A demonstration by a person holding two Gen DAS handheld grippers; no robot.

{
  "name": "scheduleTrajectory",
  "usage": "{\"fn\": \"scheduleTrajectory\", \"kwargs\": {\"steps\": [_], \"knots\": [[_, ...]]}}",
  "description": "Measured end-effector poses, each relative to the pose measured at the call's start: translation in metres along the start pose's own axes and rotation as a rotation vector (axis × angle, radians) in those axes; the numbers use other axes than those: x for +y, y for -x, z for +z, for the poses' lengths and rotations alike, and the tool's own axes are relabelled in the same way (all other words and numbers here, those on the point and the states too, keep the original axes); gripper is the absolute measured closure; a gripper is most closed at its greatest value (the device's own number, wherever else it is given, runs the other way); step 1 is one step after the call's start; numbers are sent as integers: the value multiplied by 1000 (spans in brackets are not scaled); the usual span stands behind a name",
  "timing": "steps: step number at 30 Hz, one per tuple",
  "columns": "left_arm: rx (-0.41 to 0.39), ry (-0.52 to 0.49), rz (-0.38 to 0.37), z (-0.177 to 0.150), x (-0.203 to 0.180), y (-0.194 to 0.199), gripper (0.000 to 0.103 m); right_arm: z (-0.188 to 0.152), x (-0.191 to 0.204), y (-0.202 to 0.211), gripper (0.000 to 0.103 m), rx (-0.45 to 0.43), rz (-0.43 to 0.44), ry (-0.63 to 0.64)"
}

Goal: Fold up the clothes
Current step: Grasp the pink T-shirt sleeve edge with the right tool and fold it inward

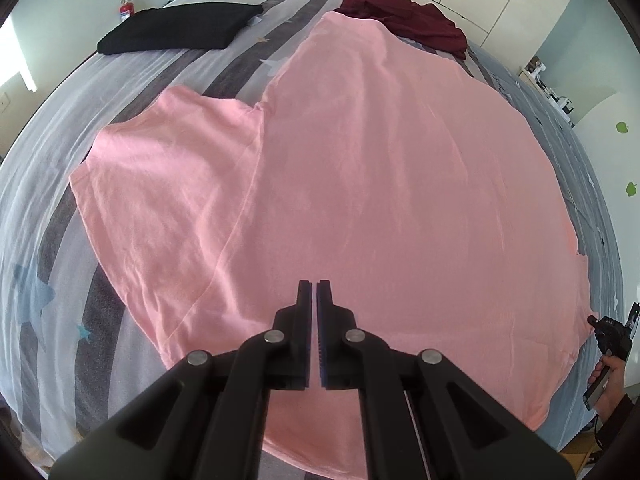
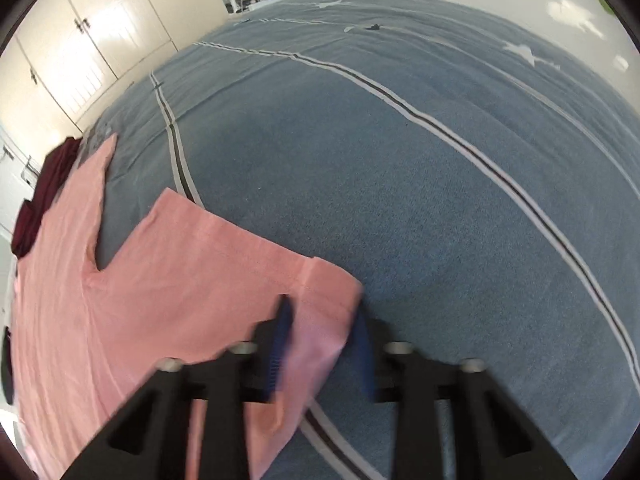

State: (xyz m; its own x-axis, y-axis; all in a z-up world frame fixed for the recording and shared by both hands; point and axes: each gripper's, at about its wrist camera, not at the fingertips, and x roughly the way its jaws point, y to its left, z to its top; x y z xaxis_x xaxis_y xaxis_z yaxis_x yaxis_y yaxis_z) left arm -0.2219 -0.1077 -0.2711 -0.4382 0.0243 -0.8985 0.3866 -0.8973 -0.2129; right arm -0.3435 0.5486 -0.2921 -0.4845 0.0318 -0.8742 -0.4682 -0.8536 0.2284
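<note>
Now, your left tongs pressed together over the pink shirt, right tongs (blurred) spread astride its sleeve, bed beyond.

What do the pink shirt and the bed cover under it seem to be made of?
Pink shirt: looks like thin, matte cotton-type jersey; it lies limp with soft creases and a stitched sleeve hem.
Bed cover: looks like woven, matte fabric with printed stripes and stars; the exact fibre cannot be told.

3 garments: 1 pink shirt, 1 black, maybe 1 maroon.
</note>
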Motion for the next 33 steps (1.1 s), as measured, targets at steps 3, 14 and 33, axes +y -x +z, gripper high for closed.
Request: {"fn": "scheduleTrajectory", "kwargs": {"steps": [3, 14, 33], "knots": [[6, 31, -12, -5, 28, 4, 102, -2, 29, 29, 98, -62, -19, 76], [-39, 70, -73, 8, 161, 59, 102, -123, 316, 197, 99, -241, 278, 639], [33, 129, -200, 44, 242, 29, 91, -395, 546, 155, 63, 265, 784, 854]]}}
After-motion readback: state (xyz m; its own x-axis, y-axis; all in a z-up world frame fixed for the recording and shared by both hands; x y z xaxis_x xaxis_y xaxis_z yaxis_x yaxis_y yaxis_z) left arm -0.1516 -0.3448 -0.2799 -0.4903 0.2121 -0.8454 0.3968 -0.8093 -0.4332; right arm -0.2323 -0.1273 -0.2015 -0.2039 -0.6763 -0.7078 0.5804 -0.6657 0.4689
